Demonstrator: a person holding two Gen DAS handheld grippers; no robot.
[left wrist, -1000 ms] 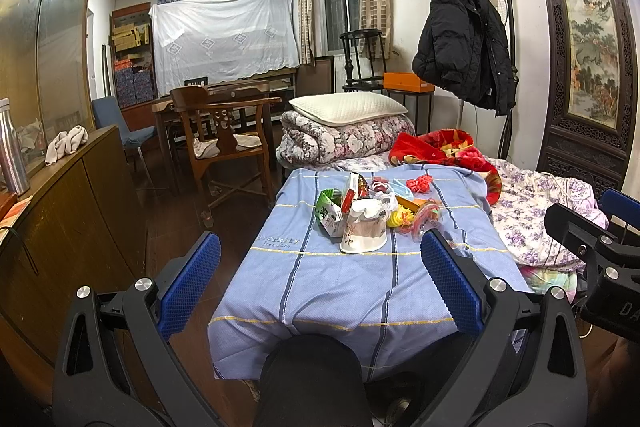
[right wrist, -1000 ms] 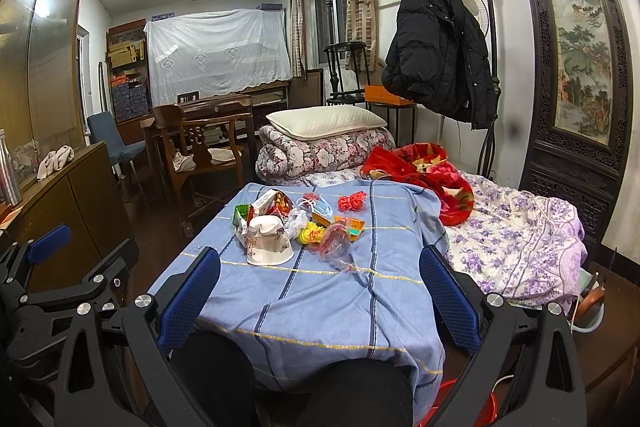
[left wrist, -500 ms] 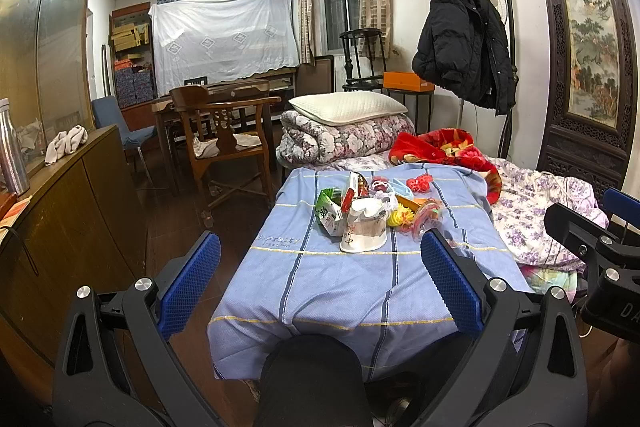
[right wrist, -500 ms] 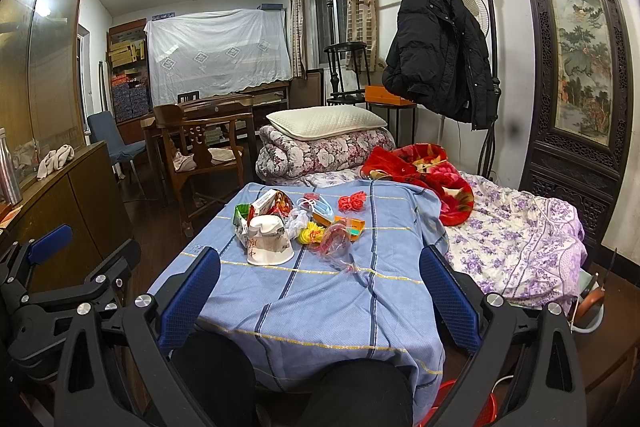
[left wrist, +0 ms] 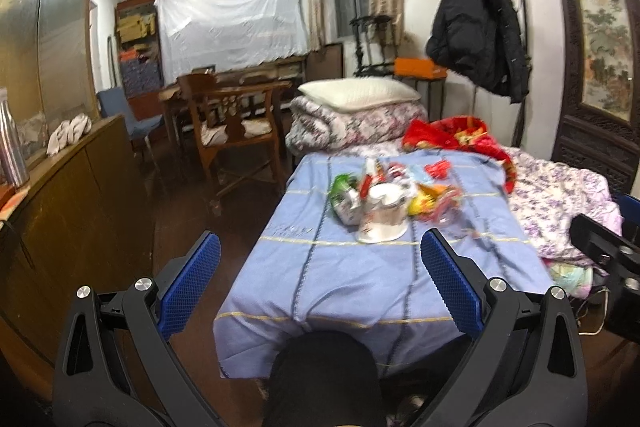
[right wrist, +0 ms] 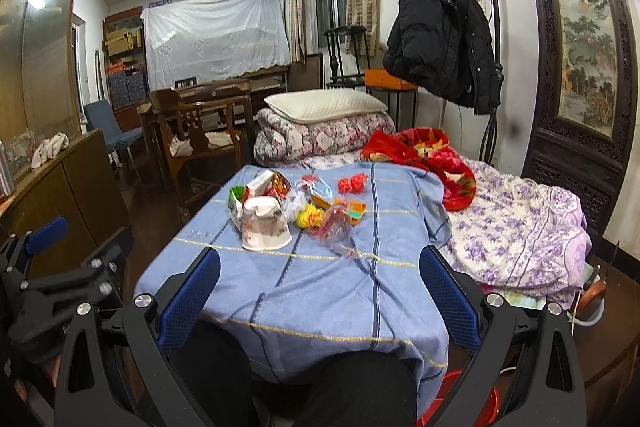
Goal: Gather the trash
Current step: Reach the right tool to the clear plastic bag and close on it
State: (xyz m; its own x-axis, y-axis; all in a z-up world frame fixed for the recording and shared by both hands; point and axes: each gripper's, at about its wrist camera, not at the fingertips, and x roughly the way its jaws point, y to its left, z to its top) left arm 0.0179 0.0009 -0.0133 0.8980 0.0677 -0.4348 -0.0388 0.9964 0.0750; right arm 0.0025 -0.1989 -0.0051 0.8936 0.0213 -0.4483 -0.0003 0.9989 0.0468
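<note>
Both claws spread wide and empty, short of the trash pile on the blue cloth (right wrist: 312, 291).

The left gripper (left wrist: 320, 291) and right gripper (right wrist: 320, 299) hold nothing. One upturned white cup (right wrist: 265, 225) lies mid-cloth; beside it one green packet (right wrist: 237, 197), one yellow wad (right wrist: 310, 217) and one red knot (right wrist: 352, 183) — loose wrappers I can't count. Light pieces could likely slide off the cloth if nudged.

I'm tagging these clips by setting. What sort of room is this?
Most likely a lived-in bedroom that doubles as storage: a pillow on a rolled quilt, a coat hung on a rail, and a wooden chair.
</note>
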